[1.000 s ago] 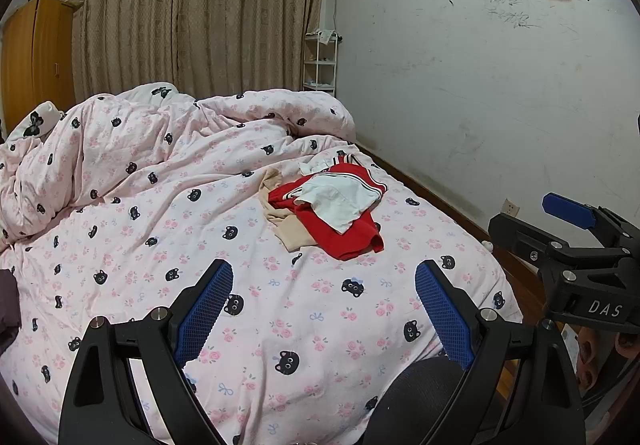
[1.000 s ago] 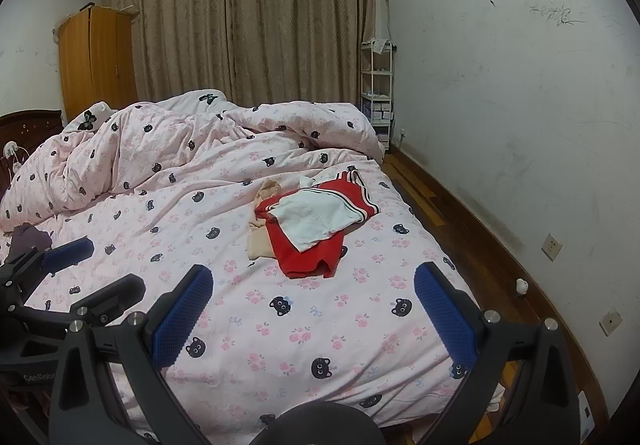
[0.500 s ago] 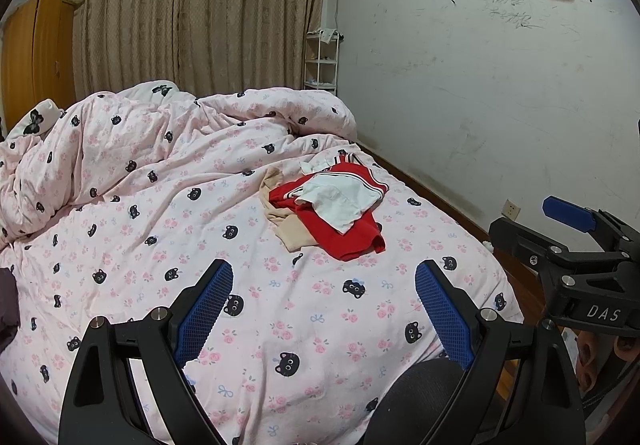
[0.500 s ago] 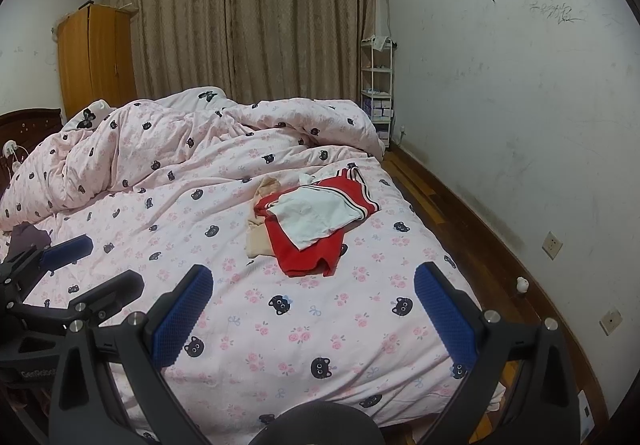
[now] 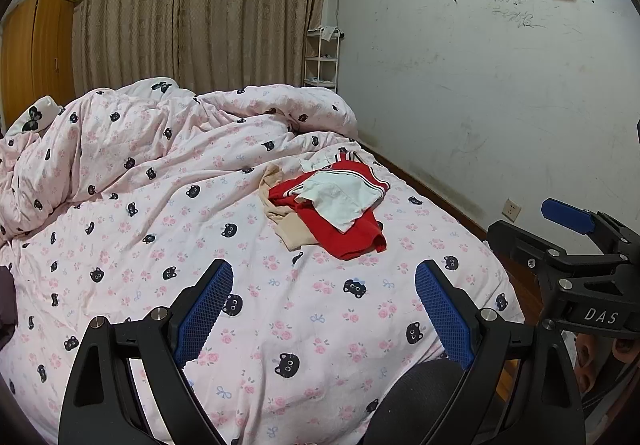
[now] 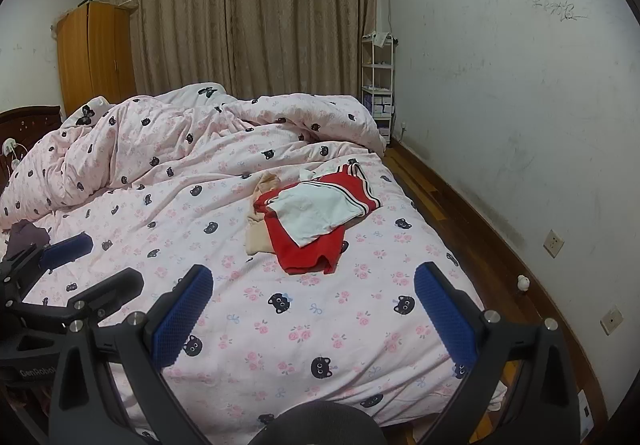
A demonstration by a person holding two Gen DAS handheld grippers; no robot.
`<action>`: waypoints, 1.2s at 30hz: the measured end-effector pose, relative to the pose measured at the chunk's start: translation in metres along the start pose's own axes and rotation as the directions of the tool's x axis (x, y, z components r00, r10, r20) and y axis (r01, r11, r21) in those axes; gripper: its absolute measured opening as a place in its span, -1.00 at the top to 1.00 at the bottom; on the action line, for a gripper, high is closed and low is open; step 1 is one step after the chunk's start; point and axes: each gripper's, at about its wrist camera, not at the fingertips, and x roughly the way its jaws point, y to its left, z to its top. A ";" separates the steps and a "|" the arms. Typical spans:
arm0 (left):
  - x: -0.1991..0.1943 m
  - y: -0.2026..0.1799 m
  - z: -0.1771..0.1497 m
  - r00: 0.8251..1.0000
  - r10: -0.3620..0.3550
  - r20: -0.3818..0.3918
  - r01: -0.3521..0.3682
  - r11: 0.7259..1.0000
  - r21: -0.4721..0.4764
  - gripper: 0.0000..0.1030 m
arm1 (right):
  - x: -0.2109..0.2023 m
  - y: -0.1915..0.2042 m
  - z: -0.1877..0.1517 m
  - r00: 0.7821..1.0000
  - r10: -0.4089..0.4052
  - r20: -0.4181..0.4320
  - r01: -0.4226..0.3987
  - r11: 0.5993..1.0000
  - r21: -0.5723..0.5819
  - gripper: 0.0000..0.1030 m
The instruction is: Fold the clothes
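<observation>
bedroom scene: a wide bed point(image 5: 168, 245) fills both views, covered by a pink duvet printed with black cat faces and small roses, bunched up toward the far end. brown curtains point(image 6: 248, 13) hang behind it, a wooden wardrobe point(image 6: 96, 53) stands at the far left, and a scuffed white wall point(image 5: 480, 85) runs along the right. a small heap of clothes point(image 5: 334, 201) lies on the duvet right of centre: a white piece on top of a red garment point(image 6: 304, 249), with a beige piece point(image 6: 256, 233) beneath at its left edge. the left gripper point(image 5: 324, 309) and right gripper point(image 6: 314, 311) both hover over the near end of the bed, well short of the heap, blue-padded fingers spread wide, holding nothing.
</observation>
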 end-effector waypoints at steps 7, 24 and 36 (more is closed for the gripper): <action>0.002 -0.001 0.000 1.000 0.003 0.000 -0.003 1.000 0.007 -0.76 | 0.004 0.000 -0.002 1.000 -0.001 -0.008 0.001 1.000 0.004 -0.99; 0.055 -0.006 0.014 1.000 -0.028 -0.013 0.030 0.995 0.099 -0.76 | 0.053 -0.013 0.009 1.000 -0.006 -0.027 0.006 1.000 0.012 -0.99; 0.174 -0.014 0.033 0.994 -0.081 -0.079 0.098 0.964 0.248 -0.76 | 0.151 -0.066 -0.001 0.992 -0.080 -0.100 0.094 0.984 0.151 -0.99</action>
